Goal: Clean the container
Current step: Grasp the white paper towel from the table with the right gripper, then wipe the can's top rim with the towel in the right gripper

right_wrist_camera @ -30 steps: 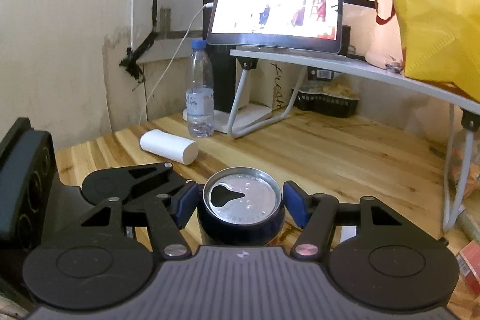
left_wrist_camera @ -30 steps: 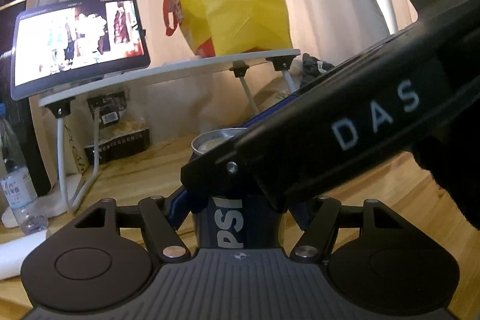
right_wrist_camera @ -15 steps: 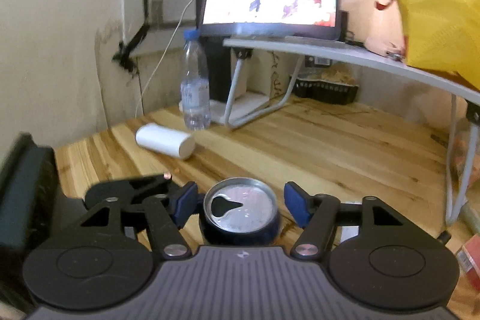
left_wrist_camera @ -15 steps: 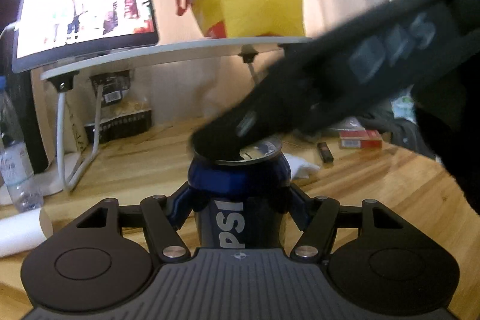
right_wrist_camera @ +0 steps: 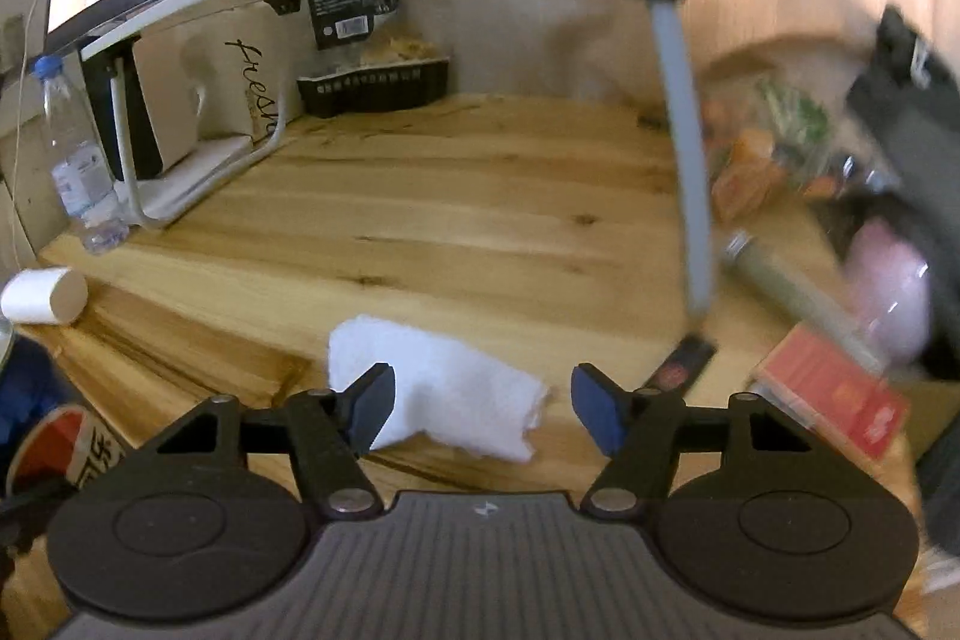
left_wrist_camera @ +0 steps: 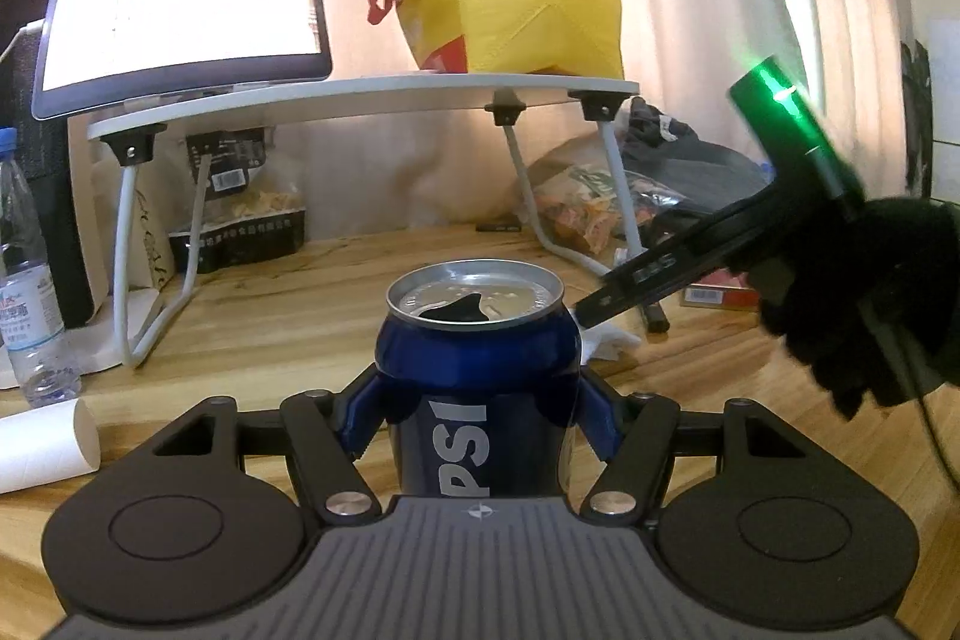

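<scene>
Between left gripper (left_wrist_camera: 478, 415) jaws, blue can (left_wrist_camera: 478, 382)

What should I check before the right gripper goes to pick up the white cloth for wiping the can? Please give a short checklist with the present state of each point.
1. Left gripper holds the blue can firmly: ok, pads on both sides.
2. Can upright, opening on top: ok.
3. Right gripper open: ok.
4. White cloth lined up between the fingers: ok, it lies on the wooden table.
5. Black lighter clear of the grasp path: ok, it lies off to the right.
6. Can contents emptied: cannot tell.
</scene>
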Demonstrator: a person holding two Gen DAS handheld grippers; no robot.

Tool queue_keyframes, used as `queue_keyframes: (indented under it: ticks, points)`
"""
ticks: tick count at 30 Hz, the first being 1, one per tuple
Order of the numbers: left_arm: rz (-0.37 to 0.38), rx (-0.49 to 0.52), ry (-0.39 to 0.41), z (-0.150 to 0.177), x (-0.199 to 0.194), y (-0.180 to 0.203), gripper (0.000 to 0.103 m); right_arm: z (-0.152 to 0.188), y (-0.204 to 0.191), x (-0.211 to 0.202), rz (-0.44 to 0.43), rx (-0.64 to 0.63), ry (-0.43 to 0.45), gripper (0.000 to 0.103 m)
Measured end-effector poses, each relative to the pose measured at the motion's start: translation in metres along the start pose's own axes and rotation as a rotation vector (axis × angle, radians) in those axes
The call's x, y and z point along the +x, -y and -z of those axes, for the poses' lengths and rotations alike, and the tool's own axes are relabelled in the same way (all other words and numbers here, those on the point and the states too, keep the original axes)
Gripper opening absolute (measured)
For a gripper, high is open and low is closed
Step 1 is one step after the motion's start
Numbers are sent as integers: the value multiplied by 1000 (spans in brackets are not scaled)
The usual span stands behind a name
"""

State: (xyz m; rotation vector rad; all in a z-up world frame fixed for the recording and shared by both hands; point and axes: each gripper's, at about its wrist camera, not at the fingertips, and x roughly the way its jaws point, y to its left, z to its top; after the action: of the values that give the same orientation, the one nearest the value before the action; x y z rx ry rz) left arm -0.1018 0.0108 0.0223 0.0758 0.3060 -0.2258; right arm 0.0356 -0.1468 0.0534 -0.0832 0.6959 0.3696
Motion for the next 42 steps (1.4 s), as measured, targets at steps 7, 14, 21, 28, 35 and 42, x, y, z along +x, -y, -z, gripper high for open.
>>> queue_keyframes:
  ticks: [7,14,21,28,35,42]
  points:
    - [2,1,-2,0,0,1,67,-3,-20,29,28,-63,-12,52]
    - [5,0,-5,0,0,1,67,3,-23,45,-28,-123,-7,18]
    - [3,10,-5,1,0,4,67,-3,-18,26,-68,-134,29,15]
    - [1,15,-7,1,0,5,67,-22,-34,-66,-258,-175,152,15]
    - [1,13,-7,1,0,5,67,-10,-65,-120,-300,-314,211,15]
    - [5,16,-6,2,-1,2,67,-2,-100,-110,-372,-379,179,15]
